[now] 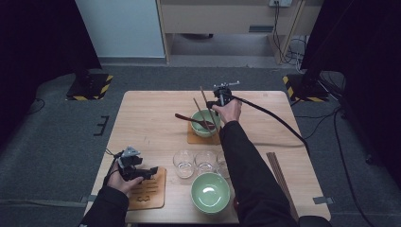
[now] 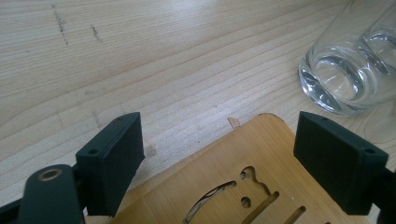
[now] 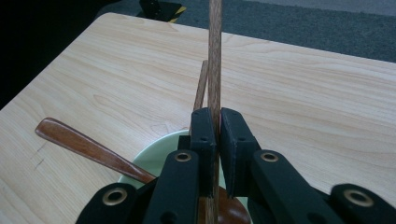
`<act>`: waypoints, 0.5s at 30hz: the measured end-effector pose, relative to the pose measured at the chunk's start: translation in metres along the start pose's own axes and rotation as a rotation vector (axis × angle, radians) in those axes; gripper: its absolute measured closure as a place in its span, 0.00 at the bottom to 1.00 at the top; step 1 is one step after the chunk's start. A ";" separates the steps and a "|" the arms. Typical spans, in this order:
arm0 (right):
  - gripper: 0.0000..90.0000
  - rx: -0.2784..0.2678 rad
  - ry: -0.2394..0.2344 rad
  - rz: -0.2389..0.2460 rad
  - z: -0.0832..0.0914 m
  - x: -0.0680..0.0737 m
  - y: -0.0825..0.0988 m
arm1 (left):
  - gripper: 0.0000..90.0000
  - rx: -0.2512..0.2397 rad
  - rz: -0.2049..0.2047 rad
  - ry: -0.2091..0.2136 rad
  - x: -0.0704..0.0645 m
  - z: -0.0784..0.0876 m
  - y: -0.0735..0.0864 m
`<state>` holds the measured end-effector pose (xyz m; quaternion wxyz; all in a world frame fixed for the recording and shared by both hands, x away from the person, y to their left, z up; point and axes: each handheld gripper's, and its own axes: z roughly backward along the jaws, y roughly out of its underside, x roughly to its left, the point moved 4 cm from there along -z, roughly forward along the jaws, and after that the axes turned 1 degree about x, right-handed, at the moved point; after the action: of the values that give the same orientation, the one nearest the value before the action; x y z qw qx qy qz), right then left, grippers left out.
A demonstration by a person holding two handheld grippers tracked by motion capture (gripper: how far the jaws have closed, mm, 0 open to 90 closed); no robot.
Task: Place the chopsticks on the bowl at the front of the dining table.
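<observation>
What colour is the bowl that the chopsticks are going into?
Pale green; the bowl sits on a wooden coaster, clearest in the high view.

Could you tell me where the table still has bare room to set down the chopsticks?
The table's far-left stretch beside the spoon is bare, as is the far-right corner. It is crowded around the glasses and near bowl.

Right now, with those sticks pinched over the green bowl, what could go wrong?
The right gripper clamps the chopsticks near one end, so the pair could twist or splay; one stick already leans away. Lowered carelessly, they could knock the wooden spoon resting in the far bowl, or tip that bowl on its coaster. The person's sleeve passes right beside the glasses and could brush them.
</observation>
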<state>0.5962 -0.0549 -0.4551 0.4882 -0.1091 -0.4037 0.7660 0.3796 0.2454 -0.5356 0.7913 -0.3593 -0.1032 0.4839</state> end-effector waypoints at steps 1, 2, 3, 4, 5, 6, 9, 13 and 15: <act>0.94 0.004 0.001 -0.001 -0.002 0.000 0.000 | 0.17 0.000 0.000 0.000 0.000 0.000 0.000; 0.94 0.007 0.003 -0.002 -0.003 0.000 0.000 | 0.17 0.000 0.001 0.000 0.000 0.000 0.000; 0.94 0.012 0.006 -0.002 -0.005 0.000 0.001 | 0.17 0.000 0.000 0.001 0.000 0.000 0.000; 0.94 0.016 0.008 0.001 -0.007 0.000 0.001 | 0.17 0.000 0.001 0.001 0.001 0.000 0.000; 0.94 0.021 0.011 -0.002 -0.009 0.001 0.002 | 0.17 0.000 0.001 0.001 0.001 0.000 0.000; 0.94 0.026 0.015 -0.002 -0.011 0.001 0.004 | 0.17 0.000 0.001 0.002 0.000 0.000 0.000; 0.94 0.045 0.029 0.003 -0.018 0.001 0.008 | 0.17 -0.002 -0.001 0.003 0.000 0.000 -0.001; 0.94 0.062 0.044 0.007 -0.025 0.002 0.013 | 0.17 -0.001 -0.002 0.004 0.000 0.000 -0.001; 0.94 0.068 0.049 0.006 -0.027 0.002 0.014 | 0.17 -0.003 -0.001 0.004 0.001 0.000 -0.001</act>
<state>0.6011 -0.0424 -0.4822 0.4992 -0.1126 -0.3651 0.7777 0.3800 0.2459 -0.5349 0.7912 -0.3613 -0.1025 0.4826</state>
